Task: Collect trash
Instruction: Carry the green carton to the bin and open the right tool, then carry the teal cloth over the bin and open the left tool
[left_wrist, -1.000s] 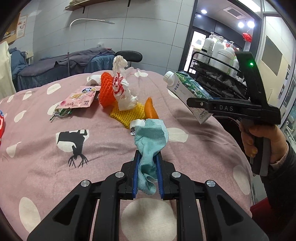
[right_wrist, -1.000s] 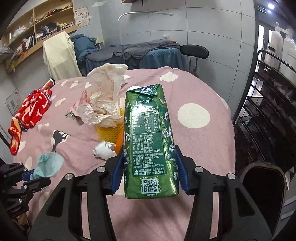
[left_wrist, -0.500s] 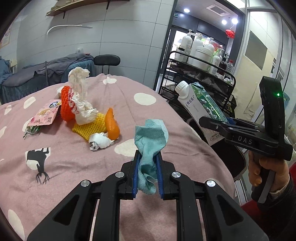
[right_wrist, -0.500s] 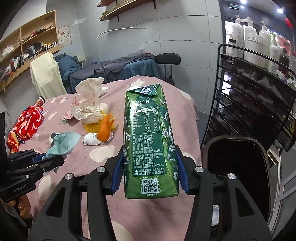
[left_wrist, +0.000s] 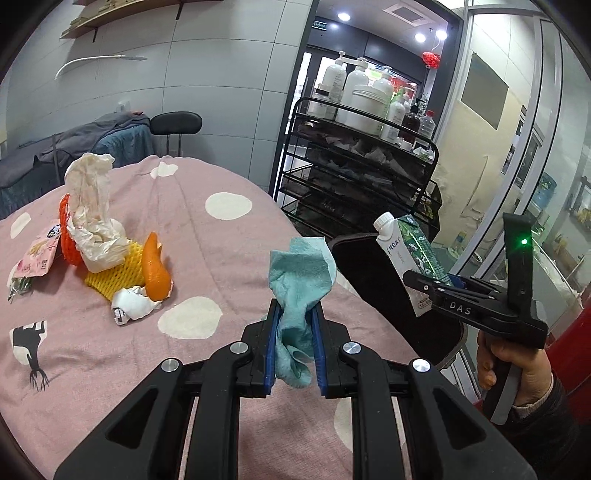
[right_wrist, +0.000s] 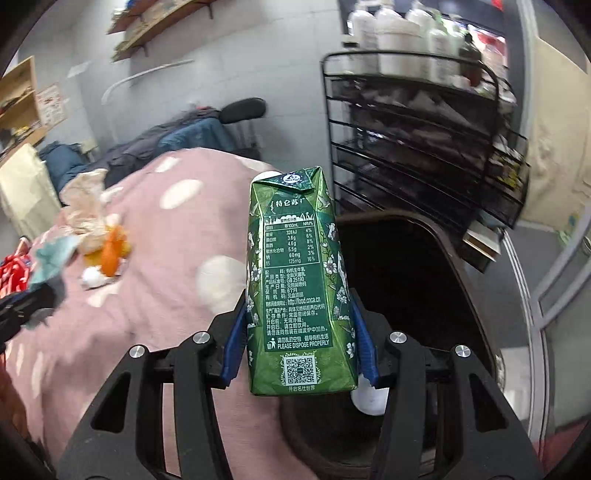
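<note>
My left gripper (left_wrist: 294, 343) is shut on a crumpled teal tissue (left_wrist: 301, 280), held above the pink bed's right edge. My right gripper (right_wrist: 300, 350) is shut on an upright green milk carton (right_wrist: 299, 280) above the open black trash bin (right_wrist: 406, 266); the carton (left_wrist: 410, 258) and bin (left_wrist: 369, 280) also show in the left wrist view, right of the tissue. More trash lies on the pink spotted bedcover (left_wrist: 184, 229): white crumpled paper (left_wrist: 92, 214), yellow foam net (left_wrist: 118, 273), orange peel (left_wrist: 157, 269), a small white wrapper (left_wrist: 133, 306), a pink packet (left_wrist: 37, 251).
A black wire rack (left_wrist: 354, 177) with white bottles stands behind the bin. A black stool (left_wrist: 176, 123) and a dark-covered bed (left_wrist: 74, 144) stand beyond the pink bed. A glass wall is at the far right. A red cloth (right_wrist: 11, 269) lies at the bed's left.
Both grippers have swung right, from over the bed toward the bin. The carton now hangs over the bin opening and the tissue is near the bed's right edge. Both grips are unchanged.
</note>
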